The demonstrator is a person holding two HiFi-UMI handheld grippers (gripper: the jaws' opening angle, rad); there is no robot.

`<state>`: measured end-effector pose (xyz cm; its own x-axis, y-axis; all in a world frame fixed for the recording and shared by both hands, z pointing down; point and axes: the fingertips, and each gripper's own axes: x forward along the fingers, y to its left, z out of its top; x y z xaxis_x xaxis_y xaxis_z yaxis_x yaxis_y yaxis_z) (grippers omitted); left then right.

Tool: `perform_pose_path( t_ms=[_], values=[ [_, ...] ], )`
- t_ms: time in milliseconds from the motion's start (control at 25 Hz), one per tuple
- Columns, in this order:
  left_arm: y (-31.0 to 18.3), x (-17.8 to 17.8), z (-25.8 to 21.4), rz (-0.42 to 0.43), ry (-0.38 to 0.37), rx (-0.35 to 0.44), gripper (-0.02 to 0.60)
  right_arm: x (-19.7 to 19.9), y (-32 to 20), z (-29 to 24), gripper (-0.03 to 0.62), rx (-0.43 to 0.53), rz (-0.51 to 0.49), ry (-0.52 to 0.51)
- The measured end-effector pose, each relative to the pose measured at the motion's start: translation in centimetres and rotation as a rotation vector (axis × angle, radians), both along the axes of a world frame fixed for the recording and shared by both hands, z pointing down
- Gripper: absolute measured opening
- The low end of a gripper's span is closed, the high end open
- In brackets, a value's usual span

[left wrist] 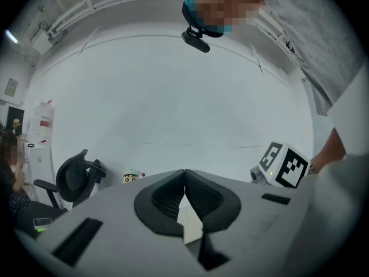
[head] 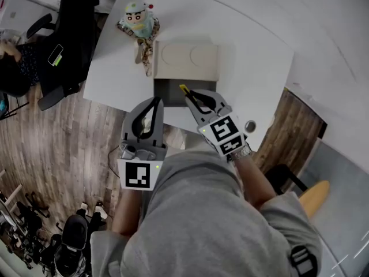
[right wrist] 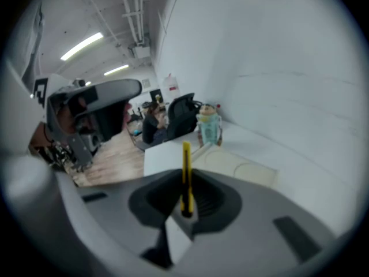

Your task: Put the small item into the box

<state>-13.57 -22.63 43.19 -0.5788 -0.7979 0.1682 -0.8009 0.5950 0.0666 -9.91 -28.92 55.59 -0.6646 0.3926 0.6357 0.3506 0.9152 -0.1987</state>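
Nearest: person in a grey top (head: 202, 224), one gripper in each hand, marker cubes turned up toward the head camera.

Left gripper (head: 155, 103): jaws pressed together, nothing between them. It is held at the near edge of the white tabletop (head: 253, 51), left of the box and not touching it.

Right gripper (head: 190, 95): jaws clamped on the small item (head: 183, 89), a thin yellow stick-like piece with a dark end. In the right gripper view it stands upright between the pads and pokes out beyond the tips. From the head view, the item and the jaw tips sit over the near part of the box's dark opening. Cannot tell whether the item is inside the box or above it.

Box (head: 170, 92): open, dark inside, on the tabletop near its front edge. Its beige lid (head: 185, 60) lies folded back on the far side, showing two faint round outlines.

Beyond the lid's far left corner: a cartoon figurine (head: 138, 19) in pale green, upright, close to the lid.

Past the tabletop's left edge: a black office chair (head: 69, 27) on the wooden floor (head: 63, 137), with another person (head: 14, 68) seated just beyond it. Far side: plain white wall.
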Motion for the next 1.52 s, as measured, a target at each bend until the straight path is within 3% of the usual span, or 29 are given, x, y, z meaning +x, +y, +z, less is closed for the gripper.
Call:
perform_pose_path(
  t_ms=[600, 960, 1520],
  values=[
    [0.8, -0.7, 1.9, -0.083, 0.025, -0.024, 0.032, -0.2, 1.6, 7.6, 0.072, 0.166, -0.258, 0.168],
    [2.7, -0.8, 2.6, -0.147, 0.039, -0.034, 0.032, 0.2, 1.9, 11.9, 0.072, 0.189, -0.314, 0.270],
    [4.2, -0.9, 3.2, -0.208, 0.051, -0.019, 0.032, 0.6, 1.1, 16.5, 0.072, 0.240, -0.303, 0.382]
  ],
)
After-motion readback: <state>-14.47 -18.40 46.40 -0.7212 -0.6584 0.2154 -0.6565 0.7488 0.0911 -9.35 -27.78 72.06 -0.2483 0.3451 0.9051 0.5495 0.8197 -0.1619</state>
